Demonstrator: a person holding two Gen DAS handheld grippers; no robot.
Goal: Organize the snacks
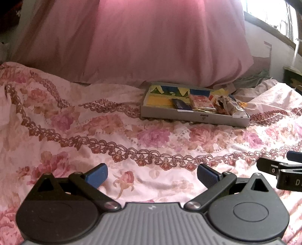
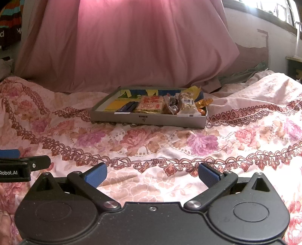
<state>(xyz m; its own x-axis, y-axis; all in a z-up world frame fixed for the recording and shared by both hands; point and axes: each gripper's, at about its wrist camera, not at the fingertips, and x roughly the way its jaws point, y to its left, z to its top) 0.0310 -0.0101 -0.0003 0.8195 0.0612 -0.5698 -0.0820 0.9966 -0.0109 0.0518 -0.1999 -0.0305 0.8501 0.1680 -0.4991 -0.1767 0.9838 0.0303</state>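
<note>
A shallow grey cardboard tray [image 1: 194,117] [image 2: 147,119] sits on the floral bedspread, holding several snack packets. Among them are a dark blue bar [image 1: 180,104] [image 2: 127,108], a red and yellow cracker pack [image 1: 201,101] [image 2: 151,104] and a clear nut bar pack [image 1: 226,105] [image 2: 186,103]. An orange candy [image 2: 201,111] lies at the tray's right end. My left gripper [image 1: 152,174] hovers open and empty over the bedspread, well short of the tray. My right gripper [image 2: 152,174] is likewise open and empty, facing the tray from nearer the middle.
A big pink pillow [image 1: 151,41] [image 2: 132,43] stands right behind the tray. The floral bedspread [image 1: 94,135] [image 2: 169,141] is rumpled. A bright window [image 1: 271,13] is at the upper right. The other gripper shows at each view's edge [image 1: 283,171] [image 2: 17,165].
</note>
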